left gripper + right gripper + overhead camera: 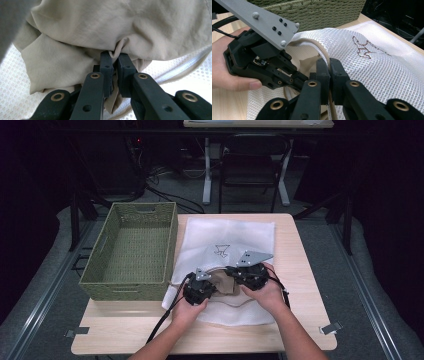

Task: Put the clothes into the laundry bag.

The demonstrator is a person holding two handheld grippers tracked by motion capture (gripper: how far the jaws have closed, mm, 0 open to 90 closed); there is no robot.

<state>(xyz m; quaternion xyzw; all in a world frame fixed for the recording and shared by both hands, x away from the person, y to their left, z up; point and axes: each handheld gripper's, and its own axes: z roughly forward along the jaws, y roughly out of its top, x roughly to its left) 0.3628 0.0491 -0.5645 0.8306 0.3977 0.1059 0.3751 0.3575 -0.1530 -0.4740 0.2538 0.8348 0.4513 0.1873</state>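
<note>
A white mesh laundry bag (227, 240) with a small dark emblem lies flat on the wooden table (300, 270). A beige garment (223, 282) sits at the bag's opening. My left gripper (115, 55) is shut on a fold of the beige garment (105, 27), which lies over the mesh bag (15, 85). My right gripper (328, 62) is shut on the rim of the mesh bag (367, 67), holding the edge raised. The left gripper (269, 62) shows in the right gripper view just left of that rim. From above, left gripper (199, 287) and right gripper (250, 272) sit close together.
A green woven basket (131, 251) stands on the table's left side, beside the bag. Bare table runs along the front edge and the right. Behind the table stand a chair (252, 165) and desk legs on the floor.
</note>
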